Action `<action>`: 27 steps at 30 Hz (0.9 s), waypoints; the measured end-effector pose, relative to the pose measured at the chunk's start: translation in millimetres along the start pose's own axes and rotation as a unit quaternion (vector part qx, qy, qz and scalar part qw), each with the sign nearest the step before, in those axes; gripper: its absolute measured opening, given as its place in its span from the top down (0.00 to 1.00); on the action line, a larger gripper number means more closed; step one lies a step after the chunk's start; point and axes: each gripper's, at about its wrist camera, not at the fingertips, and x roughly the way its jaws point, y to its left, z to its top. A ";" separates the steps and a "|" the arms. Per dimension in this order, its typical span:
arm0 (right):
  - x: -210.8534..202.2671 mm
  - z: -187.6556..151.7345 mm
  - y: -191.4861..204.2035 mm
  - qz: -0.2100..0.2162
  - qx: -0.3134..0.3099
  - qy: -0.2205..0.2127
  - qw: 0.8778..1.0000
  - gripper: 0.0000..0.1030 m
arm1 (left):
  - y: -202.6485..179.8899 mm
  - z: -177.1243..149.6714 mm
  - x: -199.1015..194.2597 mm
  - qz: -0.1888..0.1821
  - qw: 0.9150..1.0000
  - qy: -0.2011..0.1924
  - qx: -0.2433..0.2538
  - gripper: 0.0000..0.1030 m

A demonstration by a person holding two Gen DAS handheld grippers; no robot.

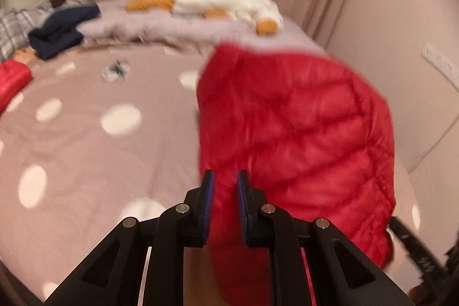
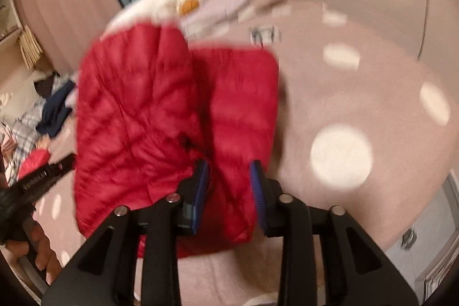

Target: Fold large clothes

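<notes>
Two grippers are holding one red quilted down jacket (image 1: 292, 134) over a pink bedspread (image 1: 86, 151) dotted with white circles. The left gripper (image 1: 225, 177) is pinching a bunched edge of the jacket between its blue-padded jaws, which are standing close together with red fabric filling the gap. The right gripper (image 2: 231, 167) is doing the same a little wider, its jaws closing on a thicker roll of the same jacket (image 2: 160, 111).

In the left wrist view the bulk of the garment is ballooning up and to the right of the jaws, toward the right gripper, whose black body is showing at the lower right edge. In the right wrist view the bulk is hanging forward and to the left of the jaws, toward the left gripper (image 2: 43, 174) and the bare hand (image 2: 40, 251) carrying it. So the jacket is spanning between the two tools, its long axis running roughly from one gripper to the other, and both are equally near it. Both pictures are blurred, so whether the lower hem is touching the bed cannot be told.

Judging from this, the coming fold turns on laying that span down flat on the bedspread. Farther back a white plush goose (image 1: 226, 2) and dark navy clothing (image 1: 60, 30) are lying well apart from the jacket.
</notes>
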 end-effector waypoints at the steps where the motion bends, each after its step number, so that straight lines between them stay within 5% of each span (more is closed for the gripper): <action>1: -8.4 9.9 6.0 0.006 -0.009 -0.019 1.000 0.60 | 6.1 6.0 -3.8 0.005 1.000 -0.020 -0.005 0.88; 3: -12.1 26.3 12.3 0.025 -0.009 -0.037 0.999 0.51 | 16.4 17.5 1.0 0.025 0.999 -0.032 -0.016 0.88; 7: 1.3 59.9 25.8 0.065 0.012 -0.058 0.996 0.50 | 37.0 39.6 42.8 0.036 0.998 0.014 -0.055 0.88; 11: 30.2 78.9 60.9 0.085 -0.038 -0.062 0.994 0.54 | 20.0 48.1 79.8 -0.014 0.997 0.050 -0.049 0.88; 12: 41.0 83.0 64.2 0.080 -0.049 -0.059 0.994 0.55 | 7.5 47.2 84.8 -0.001 0.998 0.050 -0.035 0.88; 17: 83.3 90.0 27.8 0.034 -0.016 -0.033 0.999 0.57 | -34.1 41.7 98.6 0.018 0.999 0.017 0.048 0.88; 23: 116.0 78.3 -14.8 0.029 0.028 -0.020 0.999 0.50 | -19.9 40.4 119.3 -0.056 0.997 0.038 -0.032 0.88; 27: 132.2 72.8 -21.5 0.028 0.046 -0.016 0.998 0.41 | -37.4 28.3 122.8 -0.011 1.000 0.008 0.005 0.88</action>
